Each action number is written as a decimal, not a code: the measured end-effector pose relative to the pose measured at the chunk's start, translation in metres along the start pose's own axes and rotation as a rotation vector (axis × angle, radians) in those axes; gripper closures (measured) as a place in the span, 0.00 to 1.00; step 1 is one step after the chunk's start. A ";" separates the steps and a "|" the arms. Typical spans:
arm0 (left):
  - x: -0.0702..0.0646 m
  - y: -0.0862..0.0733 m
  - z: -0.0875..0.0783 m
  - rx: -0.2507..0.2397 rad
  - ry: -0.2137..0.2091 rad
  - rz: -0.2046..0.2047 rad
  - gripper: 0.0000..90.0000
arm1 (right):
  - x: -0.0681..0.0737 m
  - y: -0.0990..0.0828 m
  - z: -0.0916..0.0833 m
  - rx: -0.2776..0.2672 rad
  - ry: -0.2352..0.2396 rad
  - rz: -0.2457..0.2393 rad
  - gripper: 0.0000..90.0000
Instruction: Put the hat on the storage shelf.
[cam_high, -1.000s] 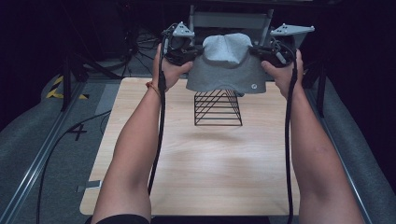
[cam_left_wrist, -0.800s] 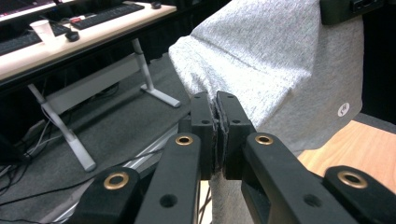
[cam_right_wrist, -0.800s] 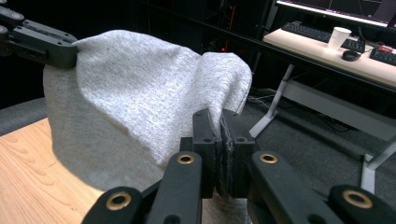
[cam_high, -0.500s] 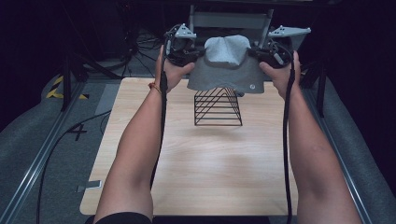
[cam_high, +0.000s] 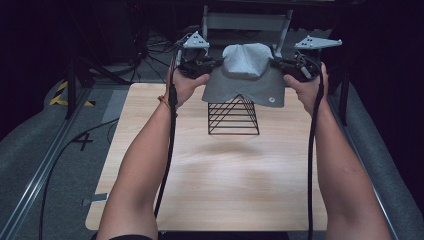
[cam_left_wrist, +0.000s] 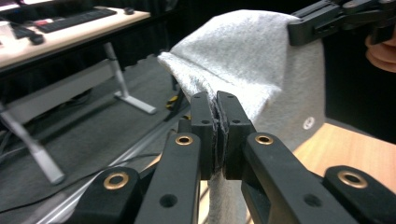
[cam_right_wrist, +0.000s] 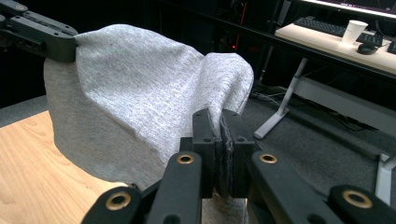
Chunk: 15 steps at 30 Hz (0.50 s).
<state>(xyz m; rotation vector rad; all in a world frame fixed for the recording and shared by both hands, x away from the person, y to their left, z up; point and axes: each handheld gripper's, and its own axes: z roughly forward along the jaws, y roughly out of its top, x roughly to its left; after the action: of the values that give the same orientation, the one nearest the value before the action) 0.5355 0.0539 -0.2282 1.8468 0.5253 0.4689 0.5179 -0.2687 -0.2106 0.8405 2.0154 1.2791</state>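
A grey cloth (cam_high: 245, 75) hangs in the air between both grippers, above the far end of the wooden table (cam_high: 215, 175). My left gripper (cam_high: 216, 62) is shut on the cloth's left edge; in the left gripper view its jaws (cam_left_wrist: 217, 116) pinch the grey fabric (cam_left_wrist: 252, 65). My right gripper (cam_high: 276, 63) is shut on the right edge, and the right gripper view shows the fabric (cam_right_wrist: 140, 107) clamped between its pads (cam_right_wrist: 219, 130). A black wire rack (cam_high: 233, 116) shaped like a triangle stands on the table just under the cloth's lower hem.
Behind the table stands a metal frame (cam_high: 247, 22) on dark floor with cables. A desk with a keyboard (cam_left_wrist: 74, 21) and a paper cup (cam_right_wrist: 355, 30) lies farther off. Grey carpet and a rail (cam_high: 45, 170) run along the table's left side.
Both hands with the cloth have stayed almost in place over the rack; the cloth's drape looks the same.
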 end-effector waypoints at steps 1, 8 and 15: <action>0.000 0.000 -0.001 -0.001 0.000 0.001 0.96 | 0.001 0.000 -0.001 0.000 -0.002 -0.001 0.95; -0.003 0.003 -0.012 -0.028 -0.006 0.003 0.96 | 0.006 0.005 -0.010 -0.013 0.004 -0.016 0.95; -0.006 -0.006 -0.020 -0.040 -0.028 0.002 0.96 | 0.013 0.005 -0.013 -0.018 0.019 -0.026 0.95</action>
<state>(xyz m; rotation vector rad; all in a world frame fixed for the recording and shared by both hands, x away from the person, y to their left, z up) 0.5188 0.0676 -0.2276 1.8135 0.4916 0.4513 0.5011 -0.2645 -0.2035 0.7944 2.0198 1.2940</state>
